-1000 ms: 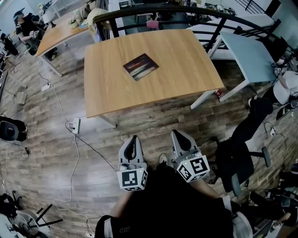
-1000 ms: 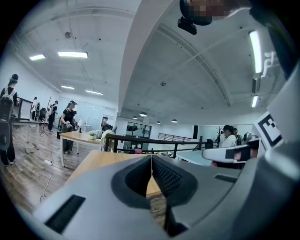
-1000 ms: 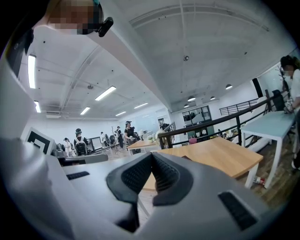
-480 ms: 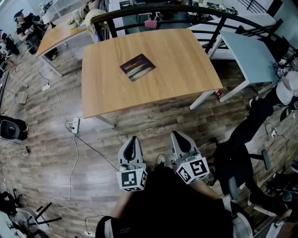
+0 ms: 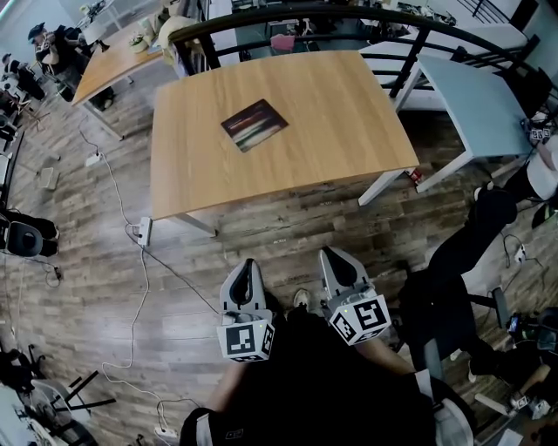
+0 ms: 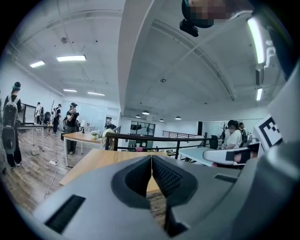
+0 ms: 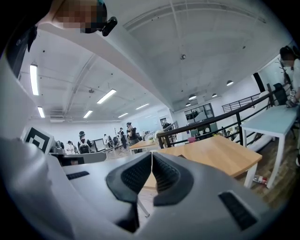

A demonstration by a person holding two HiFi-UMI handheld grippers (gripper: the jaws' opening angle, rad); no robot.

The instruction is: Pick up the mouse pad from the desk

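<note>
A dark, streaked square mouse pad (image 5: 254, 125) lies flat near the middle of a wooden desk (image 5: 349, 148) in the head view. My left gripper (image 5: 248, 266) and right gripper (image 5: 330, 255) hang side by side over the plank floor, well short of the desk's near edge. Both are shut with nothing between the jaws. In the left gripper view the left gripper (image 6: 151, 157) has its tips together in front of the desk (image 6: 89, 161). The right gripper (image 7: 152, 154) likewise points at the desk (image 7: 220, 152). The pad is hidden in both gripper views.
A power strip (image 5: 143, 232) and cable (image 5: 139, 296) lie on the floor left of me. A black office chair (image 5: 445, 296) stands close on my right. A pale blue table (image 5: 475, 104) sits right of the desk, a railing (image 5: 288, 17) behind it. People stand at far tables (image 5: 105, 61).
The desk and mouse pad have shifted slightly in the head view as I step nearer. Both grippers keep their side-by-side pose and stay shut.
</note>
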